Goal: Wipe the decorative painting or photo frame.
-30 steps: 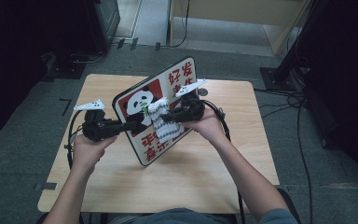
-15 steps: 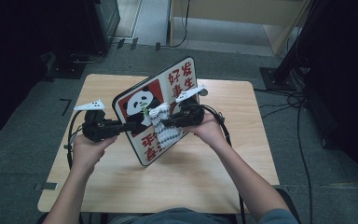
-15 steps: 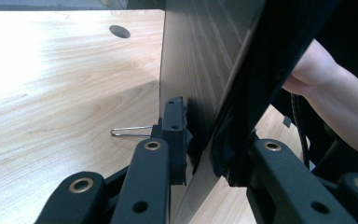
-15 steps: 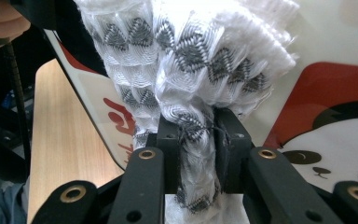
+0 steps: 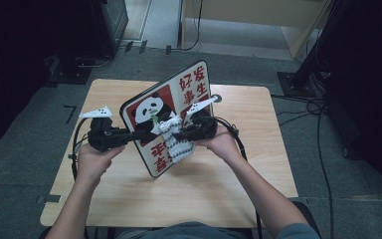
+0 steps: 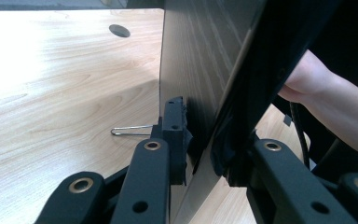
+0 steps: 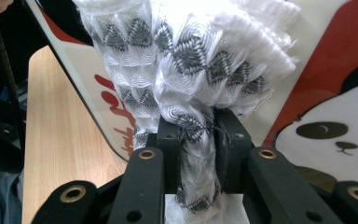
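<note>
A rounded board [image 5: 179, 94] printed with a panda and red characters stands tilted on edge over the table. My left gripper [image 5: 138, 134] is shut on its left edge; in the left gripper view the pads [image 6: 177, 126] clamp the thin board [image 6: 200, 70] from both sides. My right gripper [image 5: 181, 133] is shut on a bunched white cloth with grey zigzags [image 5: 178, 144], which lies against the board's printed face. In the right gripper view the cloth [image 7: 191, 56] is pinched between the jaws of the right gripper [image 7: 198, 126], with the panda's face [image 7: 326, 130] just beyond.
The wooden table [image 5: 229, 189] has a small round hole [image 5: 217, 98] near its far edge. A thin metal wire [image 6: 130, 130] sticks out behind the board, low near the tabletop. Cables trail from both grippers. Dark equipment and floor cables surround the table.
The right gripper with the cloth has slid slightly down the board's face. The left gripper and the board have stayed still.
</note>
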`<control>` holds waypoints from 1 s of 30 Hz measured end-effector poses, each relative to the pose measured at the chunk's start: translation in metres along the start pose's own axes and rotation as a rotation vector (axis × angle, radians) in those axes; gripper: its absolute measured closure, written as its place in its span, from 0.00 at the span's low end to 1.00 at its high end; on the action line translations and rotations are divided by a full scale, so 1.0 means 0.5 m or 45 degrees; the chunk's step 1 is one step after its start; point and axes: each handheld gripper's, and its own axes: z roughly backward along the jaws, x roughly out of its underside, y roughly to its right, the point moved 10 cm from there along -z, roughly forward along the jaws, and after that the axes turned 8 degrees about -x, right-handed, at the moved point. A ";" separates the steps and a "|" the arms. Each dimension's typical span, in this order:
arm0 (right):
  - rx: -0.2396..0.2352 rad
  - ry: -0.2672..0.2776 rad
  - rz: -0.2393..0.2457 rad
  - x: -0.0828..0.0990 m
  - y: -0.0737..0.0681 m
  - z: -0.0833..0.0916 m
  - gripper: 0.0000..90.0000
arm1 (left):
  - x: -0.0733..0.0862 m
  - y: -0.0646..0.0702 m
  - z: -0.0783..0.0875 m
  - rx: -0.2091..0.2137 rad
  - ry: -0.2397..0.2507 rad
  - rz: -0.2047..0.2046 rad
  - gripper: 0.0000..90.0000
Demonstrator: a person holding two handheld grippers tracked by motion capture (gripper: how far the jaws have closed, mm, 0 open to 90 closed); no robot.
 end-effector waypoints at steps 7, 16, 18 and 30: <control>0.003 -0.011 -0.003 0.020 0.004 -0.011 0.84 | -0.001 0.000 -0.001 0.001 0.002 0.000 0.84; -0.007 -0.018 -0.015 0.048 0.008 -0.028 0.84 | -0.002 0.000 -0.001 0.001 -0.001 0.000 0.84; -0.010 -0.021 -0.025 0.053 0.008 -0.031 0.84 | -0.002 0.001 -0.001 0.001 0.000 0.001 0.84; 0.001 -0.064 -0.046 0.089 0.019 -0.047 0.84 | -0.003 0.000 -0.001 0.006 -0.004 0.002 0.84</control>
